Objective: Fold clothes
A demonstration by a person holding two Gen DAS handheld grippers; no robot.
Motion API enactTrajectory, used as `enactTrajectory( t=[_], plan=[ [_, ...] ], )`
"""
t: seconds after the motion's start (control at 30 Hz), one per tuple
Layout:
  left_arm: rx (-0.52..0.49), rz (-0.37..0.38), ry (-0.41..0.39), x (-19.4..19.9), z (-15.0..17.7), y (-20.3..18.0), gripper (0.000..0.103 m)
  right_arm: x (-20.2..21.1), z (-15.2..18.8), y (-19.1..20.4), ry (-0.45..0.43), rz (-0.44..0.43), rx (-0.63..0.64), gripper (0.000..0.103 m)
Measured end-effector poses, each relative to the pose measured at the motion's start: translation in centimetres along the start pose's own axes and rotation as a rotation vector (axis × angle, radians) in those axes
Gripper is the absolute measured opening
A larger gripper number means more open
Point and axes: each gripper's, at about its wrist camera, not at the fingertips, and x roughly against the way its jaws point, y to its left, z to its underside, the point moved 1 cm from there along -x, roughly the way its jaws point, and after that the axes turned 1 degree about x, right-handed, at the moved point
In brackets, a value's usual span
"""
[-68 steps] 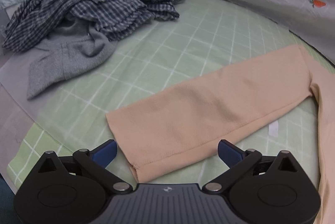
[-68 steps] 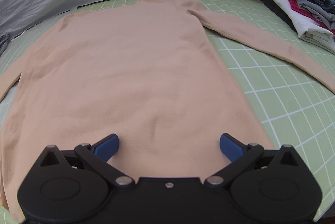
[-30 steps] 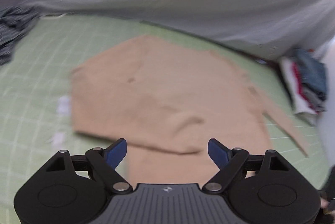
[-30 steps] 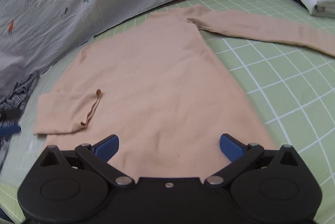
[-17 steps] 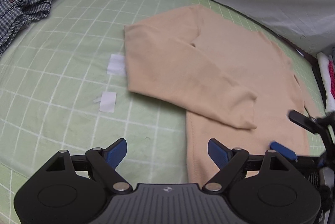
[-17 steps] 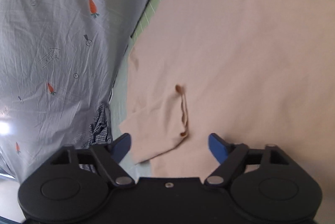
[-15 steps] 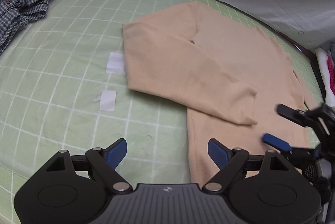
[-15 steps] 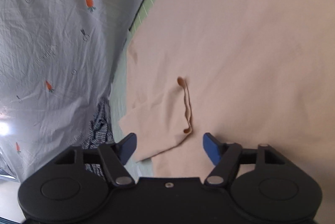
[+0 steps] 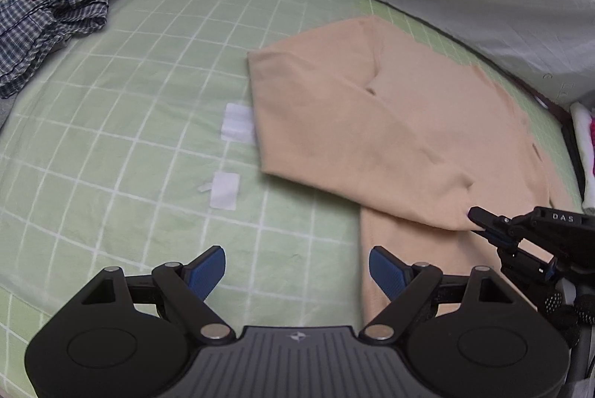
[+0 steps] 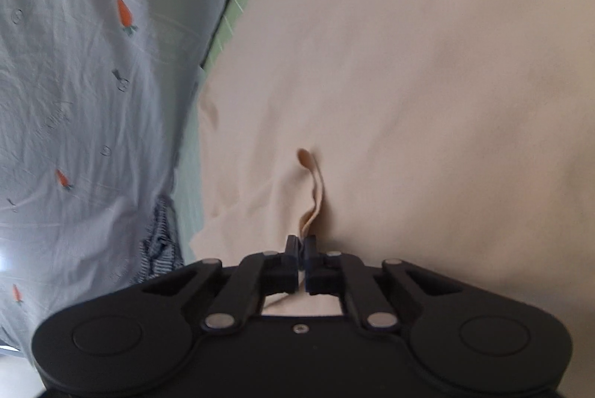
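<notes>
Sleeve-folding step, by the look.
Green grid mat (image 9: 148, 71) under peach sweater (image 9: 427, 123), one sleeve (image 9: 334, 123) folded across body.
Right gripper (image 10: 301, 247) pinching cuff (image 10: 310, 212).
Left gripper (image 9: 297, 268) spread, empty, over mat.
Next, likely: repositioning cuff, smoothing flat.

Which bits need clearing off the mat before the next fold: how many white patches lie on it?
2. One white patch touches the sweater's left edge; the other lies apart, nearer the camera, on the green mat. The sweater may hide more.
</notes>
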Motion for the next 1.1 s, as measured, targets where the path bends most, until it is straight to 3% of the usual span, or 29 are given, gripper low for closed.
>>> enactTrajectory(
  t=[0.17,0.4,0.57,0.7,0.87,1.03,1.1],
  plan=[
    [-0.008,-0.009,-0.009,-1.0,0.5,-4.7,0.085,2.7,-2.0,0.8,0.008,-0.073,0.069,0.003],
    [0.057,0.004,-0.051,-2.8,2.3,-12.1,0.085,6.7,-7.8,0.8,0.050,-0.148,0.166,0.003],
    [0.148,-0.065,-0.039,-5.4,3.7,-15.6,0.085,9.3,-13.1,0.1,0.046,-0.175,0.246,0.003],
    [0.206,-0.155,-0.077,-5.9,4.2,-17.1,0.088,12.5,-16.9,-0.8,-0.011,-0.176,0.303,0.003],
    [0.289,-0.200,-0.083,-6.0,4.1,-17.2,0.088,16.9,-21.3,-1.9,-0.137,-0.170,0.348,0.003],
    [0.248,-0.254,-0.066,-7.1,4.4,-18.5,0.097,21.3,-24.0,-2.7,-0.340,-0.055,0.446,0.002],
    [0.225,-0.294,-0.053,-7.8,4.5,-19.4,0.099,21.9,-25.1,-3.6,-0.381,0.015,0.450,0.002]
  ],
)
